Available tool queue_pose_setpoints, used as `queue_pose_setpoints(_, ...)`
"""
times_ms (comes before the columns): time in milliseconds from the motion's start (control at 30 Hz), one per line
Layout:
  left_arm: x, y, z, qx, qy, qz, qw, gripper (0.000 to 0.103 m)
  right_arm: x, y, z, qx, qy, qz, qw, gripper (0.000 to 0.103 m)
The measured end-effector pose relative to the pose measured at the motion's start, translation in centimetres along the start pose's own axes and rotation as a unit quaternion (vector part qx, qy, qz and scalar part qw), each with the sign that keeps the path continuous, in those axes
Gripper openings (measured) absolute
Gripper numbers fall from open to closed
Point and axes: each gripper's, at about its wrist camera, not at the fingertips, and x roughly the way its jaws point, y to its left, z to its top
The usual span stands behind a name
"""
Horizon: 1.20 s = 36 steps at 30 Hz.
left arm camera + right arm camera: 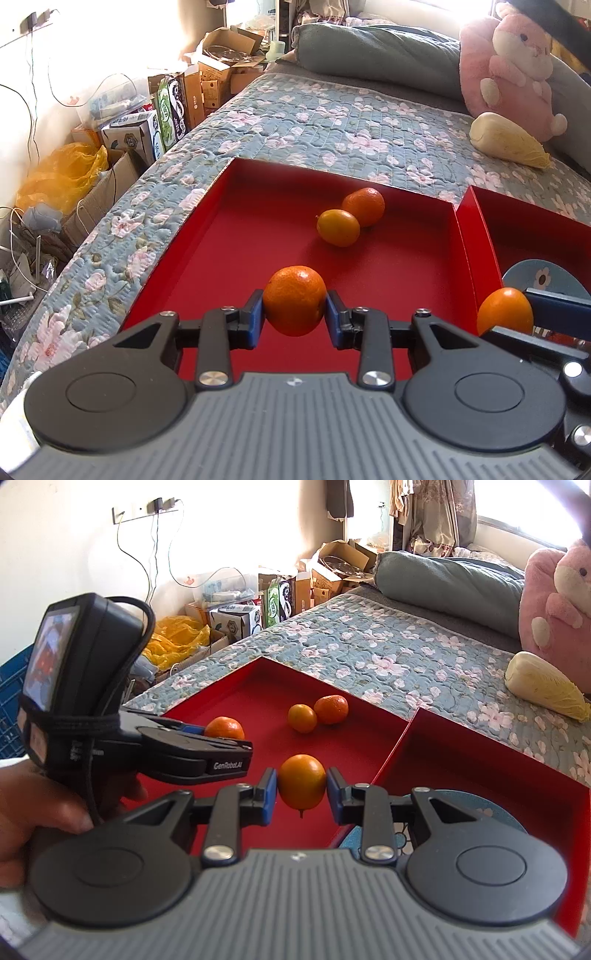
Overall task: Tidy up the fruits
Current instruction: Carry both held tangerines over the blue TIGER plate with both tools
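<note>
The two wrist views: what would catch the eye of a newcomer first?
Each gripper holds a fruit between its jaws over the left red tray: the left gripper a mandarin, the right gripper a smoother orange fruit. Two more fruits lie touching deeper in that tray. A pink plush toy sits behind on the bed.

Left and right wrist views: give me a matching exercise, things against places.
Things:
1. Deep orange mandarin
2. Smooth yellow-orange fruit
3. Pale napa cabbage
4. Pair of loose oranges

Places:
A. On the floral quilt beside the pink plush toy
B. Lying in the large red tray
C. Between the right gripper pads
D. Between the left gripper pads

Pairs: 1-D, 2-C, 3-A, 4-B
</note>
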Motion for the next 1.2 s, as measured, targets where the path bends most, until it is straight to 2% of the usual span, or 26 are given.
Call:
queue_pose_setpoints(433,-1.3,-0.9,-0.7,0.021,-0.013,-0.010,0.9996,0.040,-1.8,-0.2,-1.4,0.007,-0.005,-0.001,1.000,0.032)
queue_pose_setpoints(800,-2.3,-1.7,-1.1,0.030,-0.023,-0.024,0.9990,0.040,-3.5,-2.4,-3.0,0.039,-0.007,-0.020,0.999,0.032)
queue_pose_setpoints(1067,-2.8,-2.0,-1.4,0.037,-0.028,-0.030,0.9985,0.040,-4.9,-4.1,-4.2,0.052,-0.013,-0.044,0.998,0.032)
queue_pose_setpoints(1200,-2.9,-2.2,-1.5,0.041,-0.030,-0.032,0.9982,0.040,-5.5,-5.6,-5.1,0.058,-0.010,-0.071,0.996,0.032)
